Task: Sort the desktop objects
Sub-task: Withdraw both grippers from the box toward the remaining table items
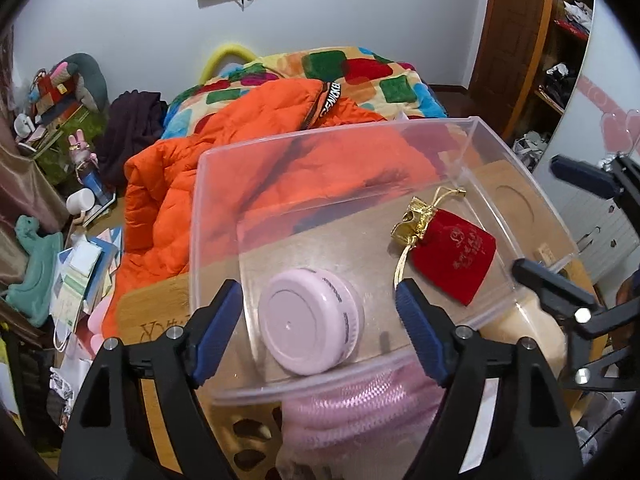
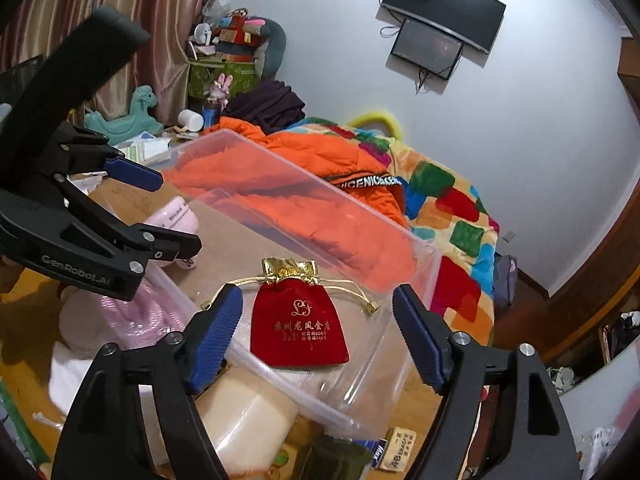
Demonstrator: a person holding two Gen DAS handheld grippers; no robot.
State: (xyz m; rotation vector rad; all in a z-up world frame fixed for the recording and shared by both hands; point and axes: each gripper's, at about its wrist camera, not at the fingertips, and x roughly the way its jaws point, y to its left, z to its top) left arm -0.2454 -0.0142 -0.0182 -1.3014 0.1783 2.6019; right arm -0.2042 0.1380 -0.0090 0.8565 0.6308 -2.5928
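bin: clear rectangular plastic bin on the wooden worktop, holding two things so far
pouch: one red velvet drawstring pouch with gold trim, flat on the bin floor. Soft and light I'd guess, so pinch the gold neck or the body
jar: one round pale pink plastic jar at the other end of the bin. Rigid, probably slick, best squeezed across its sides
left claw: spread wide, straddling the jar, pinching nothing
right claw: spread wide too, hanging over the pouch, empty
leftovers: a pink mesh bundle and a cream block just outside the bin
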